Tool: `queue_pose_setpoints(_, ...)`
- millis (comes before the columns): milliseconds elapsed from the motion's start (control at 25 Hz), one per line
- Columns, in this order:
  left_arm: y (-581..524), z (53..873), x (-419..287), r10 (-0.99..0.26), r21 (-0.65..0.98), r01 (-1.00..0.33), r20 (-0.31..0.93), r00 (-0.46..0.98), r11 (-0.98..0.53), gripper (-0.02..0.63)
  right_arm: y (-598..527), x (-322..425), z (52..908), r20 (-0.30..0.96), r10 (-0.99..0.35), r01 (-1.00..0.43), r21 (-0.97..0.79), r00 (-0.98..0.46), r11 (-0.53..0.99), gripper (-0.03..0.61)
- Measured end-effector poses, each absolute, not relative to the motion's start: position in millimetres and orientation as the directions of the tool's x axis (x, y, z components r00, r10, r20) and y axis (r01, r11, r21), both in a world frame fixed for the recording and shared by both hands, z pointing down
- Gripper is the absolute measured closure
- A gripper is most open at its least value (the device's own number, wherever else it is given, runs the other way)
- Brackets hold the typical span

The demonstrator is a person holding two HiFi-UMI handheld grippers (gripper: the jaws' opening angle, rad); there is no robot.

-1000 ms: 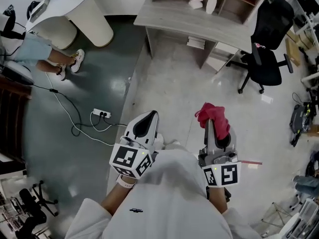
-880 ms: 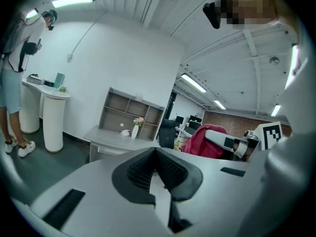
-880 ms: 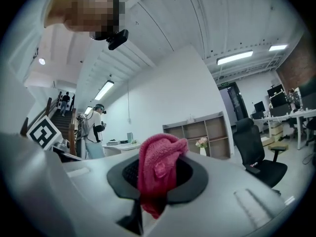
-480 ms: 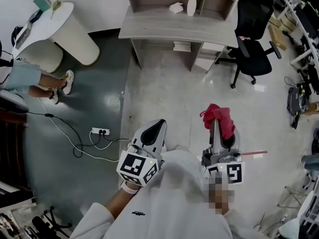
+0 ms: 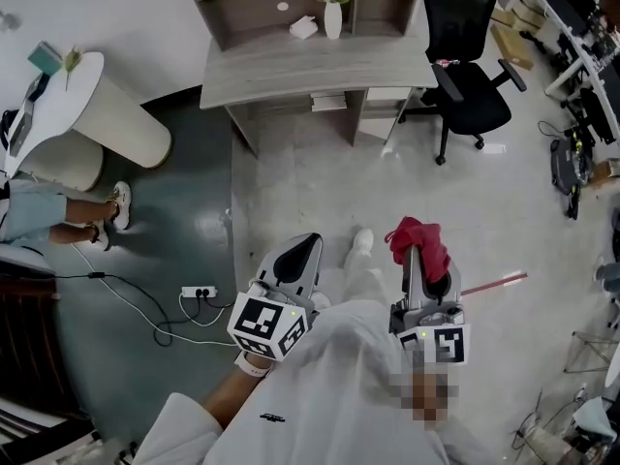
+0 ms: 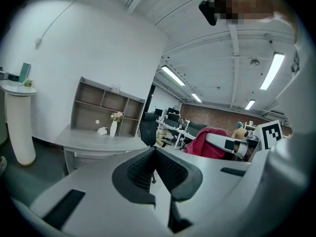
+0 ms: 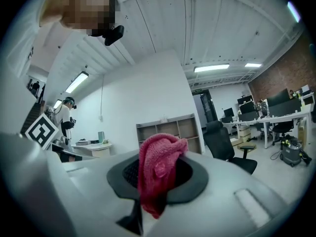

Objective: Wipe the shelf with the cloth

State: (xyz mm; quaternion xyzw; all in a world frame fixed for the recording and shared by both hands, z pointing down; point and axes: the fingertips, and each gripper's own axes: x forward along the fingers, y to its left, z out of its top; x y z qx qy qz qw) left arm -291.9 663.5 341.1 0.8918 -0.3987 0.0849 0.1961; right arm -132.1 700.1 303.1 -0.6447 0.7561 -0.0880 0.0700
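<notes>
A red cloth [image 5: 424, 242] is pinched by the right gripper [image 5: 415, 260], lower right. The left gripper [image 5: 308, 245] is pressed together, empty. The shelf [image 5: 254, 6], top centre, is seemingly well apart.

The cloth [image 5: 418, 240] is crimson, with a knitted weave. The left gripper [image 5: 308, 245] and the right gripper [image 5: 412, 248] are pale grey with black pads and black-and-white square markers. The shelf [image 5: 252, 8] is grey-brown wood, the vase [image 5: 333, 19] white and the office chair [image 5: 465, 105] black.
</notes>
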Motion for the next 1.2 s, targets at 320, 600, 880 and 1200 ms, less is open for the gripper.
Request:
queue_pose_setpoints(320, 572.1, 341.9, -238.3, -0.671, 0.294, -0.74, 0.311, 0.673, -0.605, 0.614, 602.4, -88.9, 314.2, 0.02, -0.982, -0.959, -0.22, -0.19, 0.181, 0.515)
queue_pose_setpoints(600, 478.2, 327.3, -179.8, -0.692, 0.246, -0.754, 0.299, 0.656, -0.609, 0.614, 511.4, -28.2, 302.5, 0.002, -0.974, -0.959, -0.174, -0.228, 0.224, 0.515)
queue_pose_setpoints(880, 421.2, 338.6, -122.4, -0.698, 0.24, -0.763, 0.31, 0.646, -0.6, 0.614, 442.5, 12.9, 297.1, -0.034, -0.956, -0.942, -0.162, -0.293, 0.294, 0.515)
queue_pose_setpoints(1200, 381.4, 351.8, -95.7, -0.684, 0.264, -0.769, 0.351, 0.639, -0.583, 0.614, 404.6, 36.6, 313.3, 0.001, -0.956, -0.936, -0.206, -0.293, 0.286, 0.515)
